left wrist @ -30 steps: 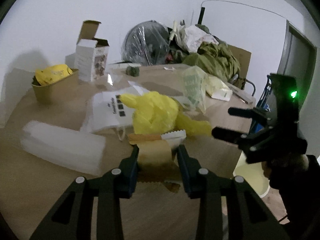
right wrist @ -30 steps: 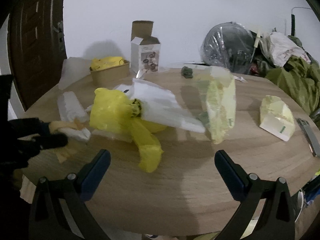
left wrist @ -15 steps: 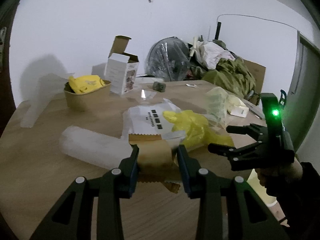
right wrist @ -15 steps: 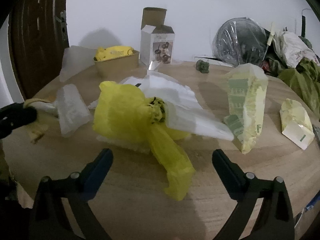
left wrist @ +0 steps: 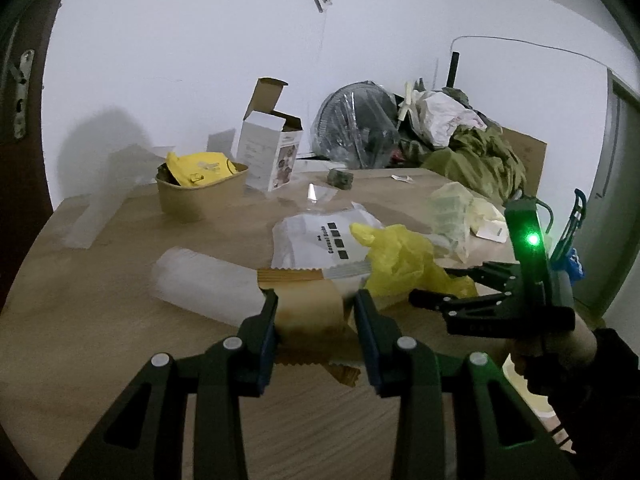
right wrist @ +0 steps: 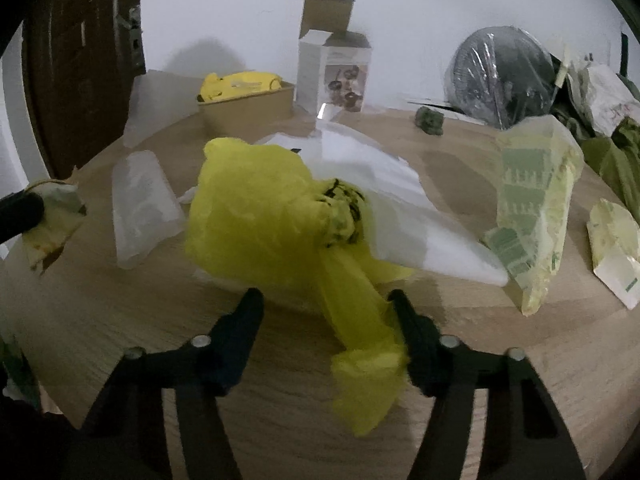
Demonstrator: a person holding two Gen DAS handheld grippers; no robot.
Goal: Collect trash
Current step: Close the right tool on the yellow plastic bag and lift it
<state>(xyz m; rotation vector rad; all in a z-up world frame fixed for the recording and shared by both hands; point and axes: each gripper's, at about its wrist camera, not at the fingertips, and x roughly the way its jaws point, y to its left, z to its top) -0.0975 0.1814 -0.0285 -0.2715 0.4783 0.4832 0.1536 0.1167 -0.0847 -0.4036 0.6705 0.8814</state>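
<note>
**Ana:** Right wrist view first. What was the right tool [right wrist: 326, 308] doing?

**Ben:** Its jaws were closing around the trailing tail of the yellow plastic bag [right wrist: 280, 232], which lay near the counter's [right wrist: 120, 320] front edge. The tail sat between the fingers, brushing the right one, but the pads weren't pressing it yet, so I'd call it not yet gripped.

**Ana:** Why the tail and not the bulk?

**Ben:** My guess: the knotted body was too fat for the jaws, while the tail was thin and pointed toward the front edge (an easy handle).

**Ana:** And the left tool [left wrist: 316, 316]?

**Ben:** Clenched on a brown paper wrapper [left wrist: 310, 304], held just above the counter near the front edge. It seemed parked there so that hand kept its trash while the other collected more.

**Ana:** What else was left?

**Ben:** A clear plastic sleeve [right wrist: 140, 208] toward the left edge, a white printed pouch [left wrist: 320, 236] under the yellow bag, a green-patterned bag [right wrist: 532, 208] and a small carton [right wrist: 616, 244] toward the right edge. A paper bowl [left wrist: 200, 192] and an open box [left wrist: 272, 152] stood at the back edge.
</note>
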